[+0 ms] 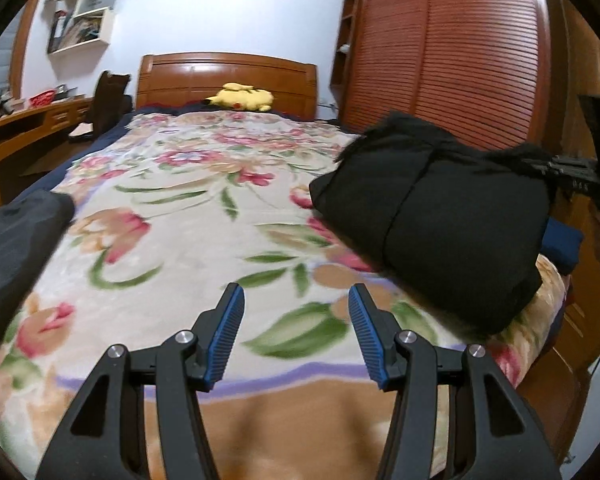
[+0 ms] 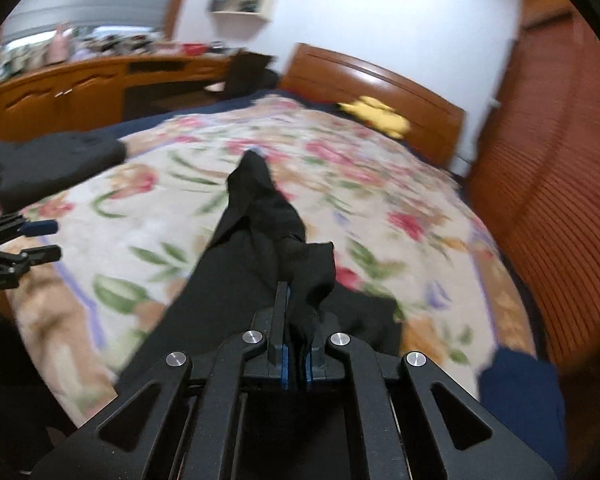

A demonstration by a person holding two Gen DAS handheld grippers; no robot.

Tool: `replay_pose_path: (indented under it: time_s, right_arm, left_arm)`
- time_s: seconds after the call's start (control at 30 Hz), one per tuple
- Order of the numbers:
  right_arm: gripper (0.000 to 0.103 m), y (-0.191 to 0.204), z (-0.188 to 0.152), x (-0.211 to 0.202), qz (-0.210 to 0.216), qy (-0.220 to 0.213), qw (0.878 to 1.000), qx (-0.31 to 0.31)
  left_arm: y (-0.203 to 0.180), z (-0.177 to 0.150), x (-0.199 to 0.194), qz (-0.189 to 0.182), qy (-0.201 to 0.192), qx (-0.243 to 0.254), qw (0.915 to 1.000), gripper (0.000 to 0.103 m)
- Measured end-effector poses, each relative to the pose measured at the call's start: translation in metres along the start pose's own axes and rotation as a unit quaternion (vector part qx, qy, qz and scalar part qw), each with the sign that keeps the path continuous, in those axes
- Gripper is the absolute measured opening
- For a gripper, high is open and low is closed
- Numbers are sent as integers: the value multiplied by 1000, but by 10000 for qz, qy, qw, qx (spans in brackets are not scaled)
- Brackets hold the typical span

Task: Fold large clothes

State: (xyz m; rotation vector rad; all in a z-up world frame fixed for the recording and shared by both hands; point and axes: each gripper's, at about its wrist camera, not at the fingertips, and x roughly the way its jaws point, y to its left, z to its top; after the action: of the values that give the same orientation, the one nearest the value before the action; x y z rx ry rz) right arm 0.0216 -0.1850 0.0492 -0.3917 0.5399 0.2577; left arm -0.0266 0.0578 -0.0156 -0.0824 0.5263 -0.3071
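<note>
1. Left wrist view: left gripper (image 1: 296,300) spread, empty, above floral blanket (image 1: 188,216); folded black garment (image 1: 440,216) lifted at bed's right edge.
2. Right wrist view: right gripper (image 2: 296,300) pinching that garment's fabric; second dark garment (image 2: 56,164) lies left.

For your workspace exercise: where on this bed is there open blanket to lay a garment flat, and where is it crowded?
Free: the floral blanket's middle, between the grey garment at its left edge and the black garment on the right, up to the yellow plush. Crowded: the right near corner, where the right gripper grips black cloth.
</note>
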Motion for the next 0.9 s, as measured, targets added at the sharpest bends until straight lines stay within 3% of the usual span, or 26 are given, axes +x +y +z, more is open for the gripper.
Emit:
replay_pose_path:
  time_s: [0.1, 0.23, 0.4, 0.53, 0.57, 0.63, 0.73, 0.9]
  right_arm:
    - [2, -32, -38, -6, -392, 297, 9982, 341]
    - [2, -53, -90, 12, -261, 948, 9917, 826]
    - [2, -45, -101, 7, -220, 952, 9905, 963]
    - [22, -41, -90, -1, -497, 852, 9908, 922]
    - [37, -42, -86, -4, -545, 767, 9910, 956]
    - [58, -46, -81, -10, -604, 584, 9914, 1001]
    - [60, -39, -66, -14, -495, 302, 9937, 963]
    - [60, -9, -50, 2, -158, 198, 9974, 672]
  left_arm:
    - [-18, 0, 6, -116, 25, 163, 9998, 53]
    - [-38, 1, 12, -224, 53, 313, 9992, 53]
    - [-52, 2, 22, -327, 27, 320, 9989, 53]
    - [-60, 2, 26, -359, 0, 347, 9988, 53]
    - [-61, 2, 27, -372, -11, 361, 9987, 53]
    - [-62, 1, 28, -369, -12, 380, 9986, 53]
    - [-61, 1, 29, -358, -5, 323, 9988, 53]
    - [-58, 1, 32, -332, 14, 251, 9991, 53]
